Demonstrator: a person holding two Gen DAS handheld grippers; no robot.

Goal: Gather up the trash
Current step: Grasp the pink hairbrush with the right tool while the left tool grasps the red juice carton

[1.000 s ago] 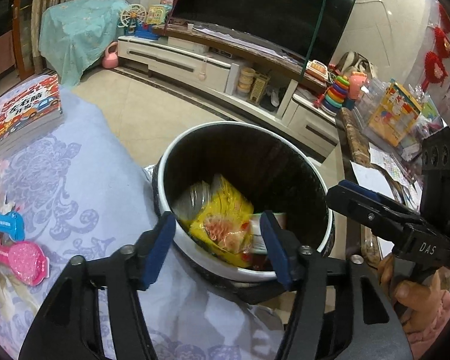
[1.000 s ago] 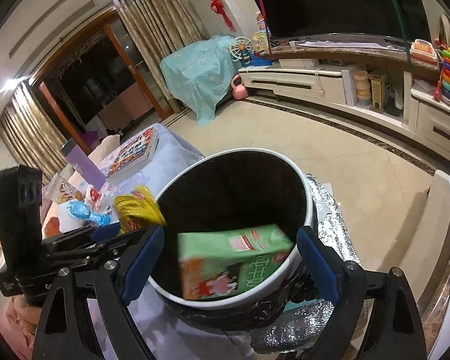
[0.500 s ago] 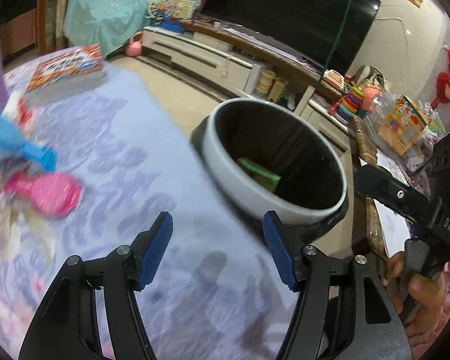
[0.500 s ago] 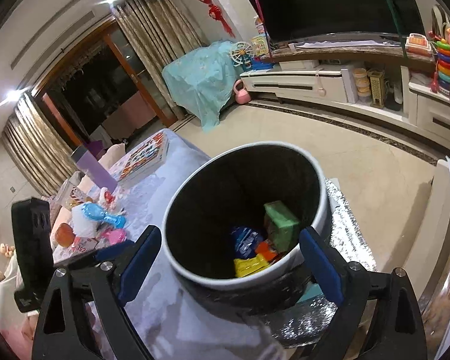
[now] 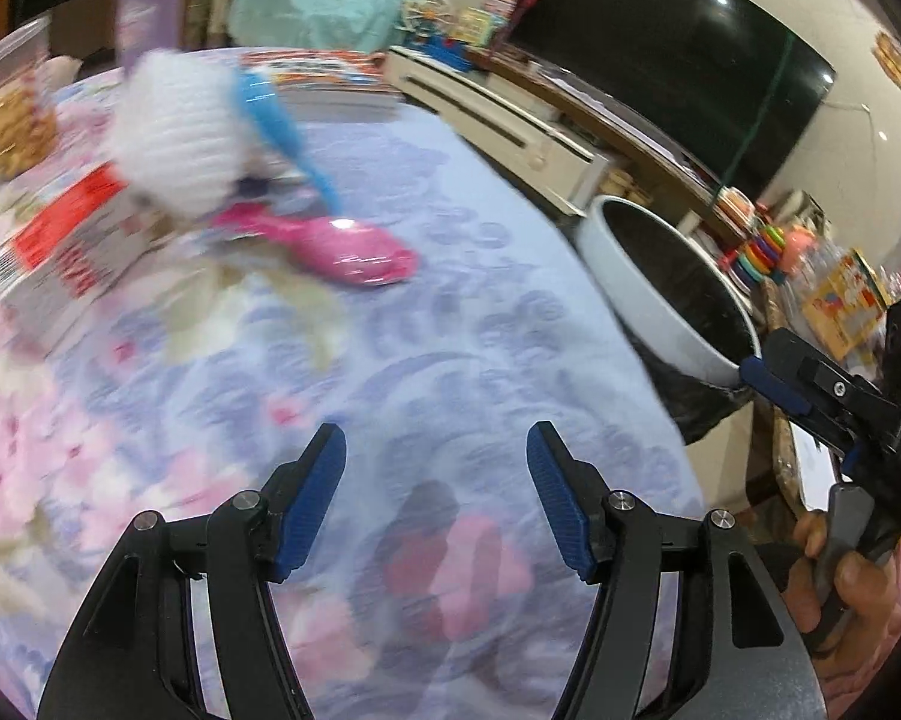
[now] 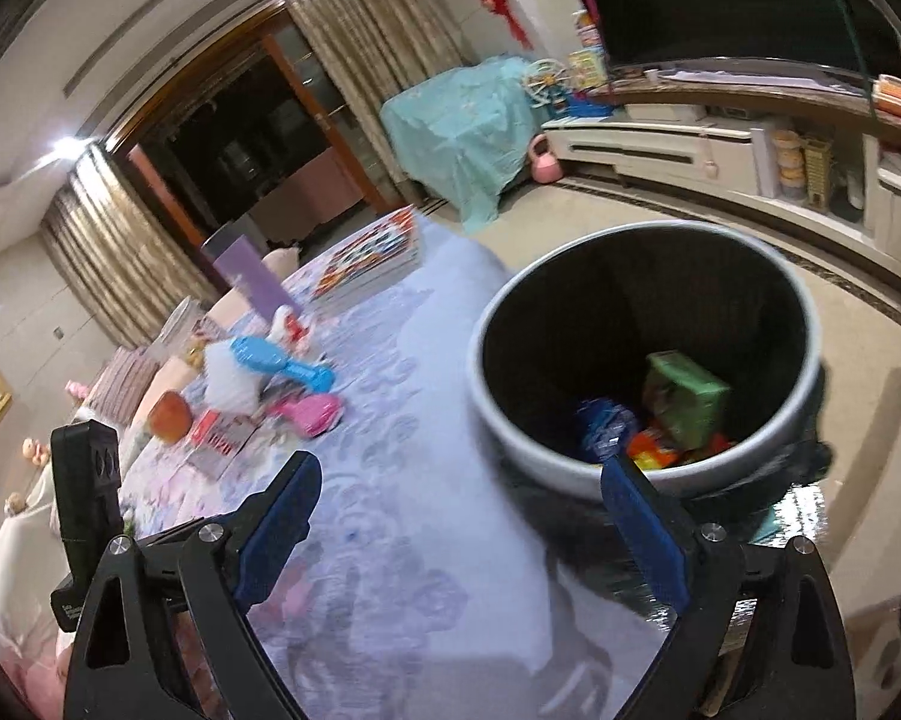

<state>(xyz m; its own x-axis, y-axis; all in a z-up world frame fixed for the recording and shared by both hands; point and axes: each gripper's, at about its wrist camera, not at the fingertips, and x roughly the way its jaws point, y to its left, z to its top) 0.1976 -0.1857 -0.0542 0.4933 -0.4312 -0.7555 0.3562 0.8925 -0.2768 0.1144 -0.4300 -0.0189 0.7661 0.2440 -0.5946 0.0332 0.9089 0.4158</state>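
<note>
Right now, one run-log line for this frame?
left gripper: open, empty, over tablecloth | right gripper: open, empty, beside bin | green carton: inside bin | pink toy: on tablecloth

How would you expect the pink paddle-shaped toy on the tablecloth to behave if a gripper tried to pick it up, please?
The pink toy looks glossy, so it is probably hard plastic: stiff, and perhaps slippery. It lies low and flat on the tablecloth, so it is unlikely to roll, but hard to get fingers under.

"DAS" on right hand-held gripper (image 5: 774, 384); other print blurred.
</note>
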